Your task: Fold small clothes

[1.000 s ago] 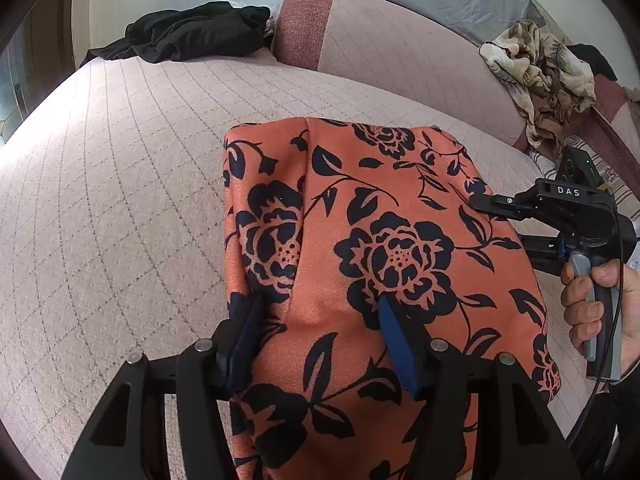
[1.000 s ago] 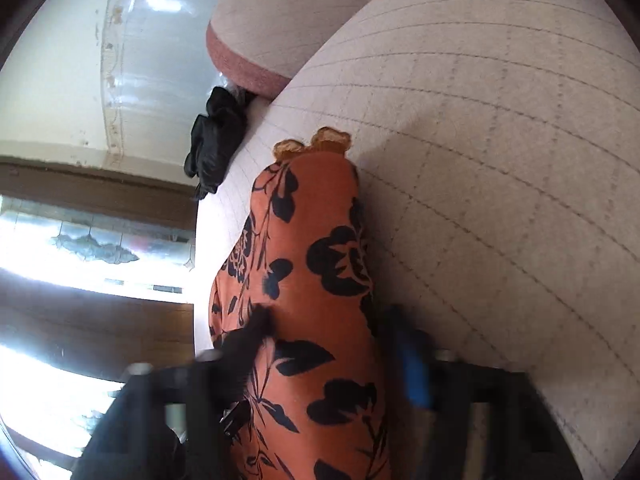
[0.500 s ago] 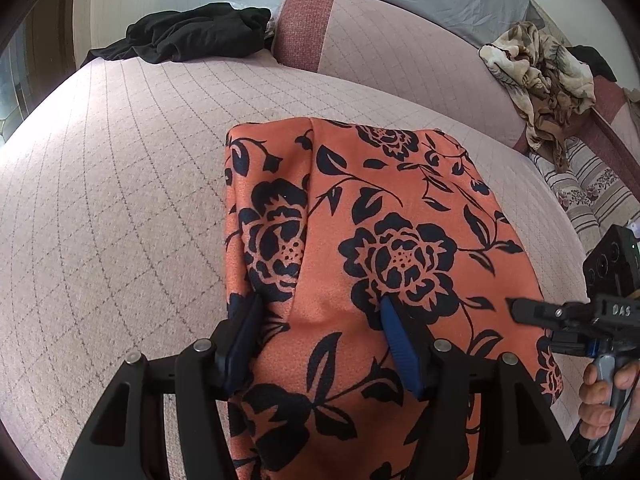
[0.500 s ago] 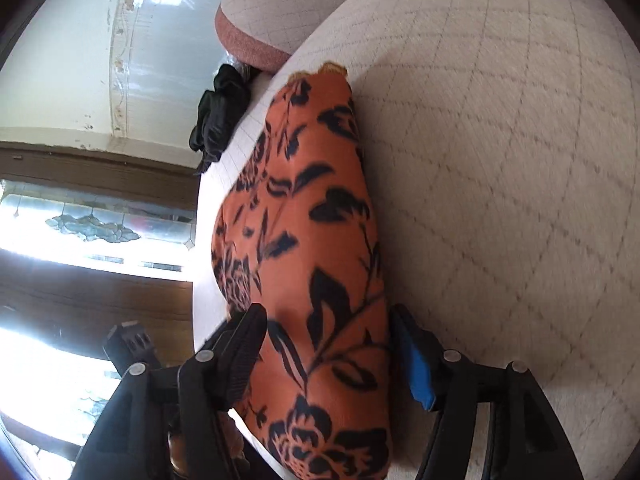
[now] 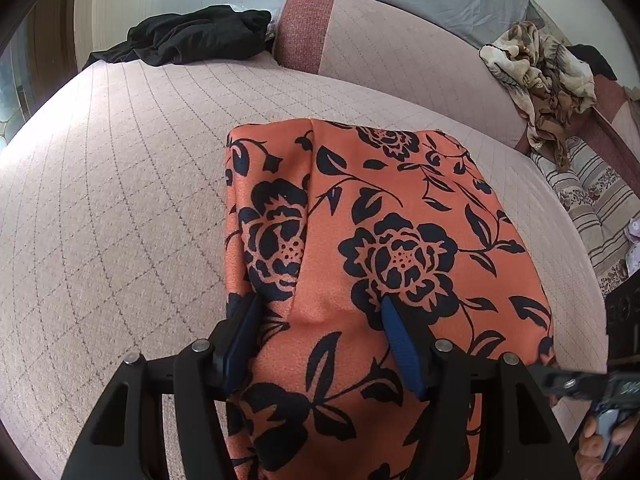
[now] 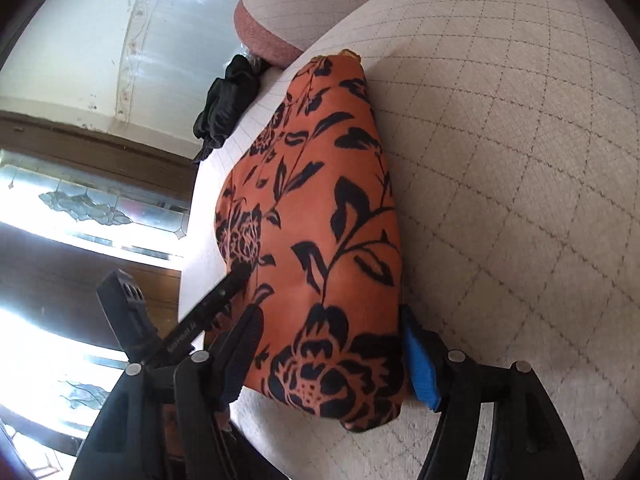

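Orange floral garment on quilted sofa | left claw released | right claw released, both straddling it

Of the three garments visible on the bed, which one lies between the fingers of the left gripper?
The orange garment with black flowers, spread on the quilted cover. The black garment and the beige patterned one lie far off, crumpled by the headboard.

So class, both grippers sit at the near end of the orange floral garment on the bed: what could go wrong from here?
1. Both the left gripper and the right gripper look open around the orange floral garment, so it may slip when lifted.
2. The raised crease might get folded in.
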The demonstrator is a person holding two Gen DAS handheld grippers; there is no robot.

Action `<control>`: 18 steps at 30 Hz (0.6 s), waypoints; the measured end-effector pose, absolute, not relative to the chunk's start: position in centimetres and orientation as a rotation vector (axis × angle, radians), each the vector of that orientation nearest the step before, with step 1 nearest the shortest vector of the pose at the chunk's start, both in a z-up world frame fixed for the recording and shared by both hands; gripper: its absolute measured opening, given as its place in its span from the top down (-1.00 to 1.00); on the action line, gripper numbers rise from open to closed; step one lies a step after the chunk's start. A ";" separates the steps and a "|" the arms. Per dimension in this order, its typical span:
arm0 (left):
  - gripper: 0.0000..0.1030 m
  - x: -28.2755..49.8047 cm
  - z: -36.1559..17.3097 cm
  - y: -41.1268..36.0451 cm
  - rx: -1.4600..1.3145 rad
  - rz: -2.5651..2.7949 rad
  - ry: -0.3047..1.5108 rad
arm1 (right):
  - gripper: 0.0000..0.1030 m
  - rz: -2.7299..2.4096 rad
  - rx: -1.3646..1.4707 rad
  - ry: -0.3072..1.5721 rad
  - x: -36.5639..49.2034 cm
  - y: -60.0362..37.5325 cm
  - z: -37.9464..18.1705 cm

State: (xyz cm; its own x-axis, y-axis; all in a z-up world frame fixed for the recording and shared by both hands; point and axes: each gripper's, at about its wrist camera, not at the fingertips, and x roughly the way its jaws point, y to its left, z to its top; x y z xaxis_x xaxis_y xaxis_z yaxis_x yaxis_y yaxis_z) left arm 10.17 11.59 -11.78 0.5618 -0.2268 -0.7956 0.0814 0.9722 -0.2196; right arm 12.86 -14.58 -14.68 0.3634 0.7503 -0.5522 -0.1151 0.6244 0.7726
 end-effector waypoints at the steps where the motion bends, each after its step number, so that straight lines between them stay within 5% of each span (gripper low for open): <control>1: -0.24 10.1 -11.8 11.6 -0.162 -0.182 0.958 | 0.19 0.609 0.672 1.104 12.7 -14.0 -15.9; 5: -0.24 10.2 -11.8 11.7 -0.168 -0.180 0.960 | 0.23 0.602 0.762 1.074 11.7 -15.4 -15.9; 7: -0.24 10.2 -11.8 11.6 -0.160 -0.178 0.960 | -0.12 0.613 0.758 1.069 11.2 -15.5 -16.0; 10: -0.23 10.1 -11.5 11.6 -0.161 -0.178 0.967 | 0.18 0.627 0.733 1.070 10.9 -15.8 -17.0; 18: -0.23 5.2 -9.8 16.0 -0.406 -0.192 0.948 | -0.10 0.536 0.579 0.953 9.3 -17.7 -11.1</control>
State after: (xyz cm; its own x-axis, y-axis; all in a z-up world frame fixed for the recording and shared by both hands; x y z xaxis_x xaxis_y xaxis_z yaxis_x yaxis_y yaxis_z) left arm 5.21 16.03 -9.77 0.5736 -0.3339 -0.7480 -0.0171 0.9081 -0.4185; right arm 9.26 -17.70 -11.07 0.4746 0.6517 -0.5916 -0.1670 0.7266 0.6665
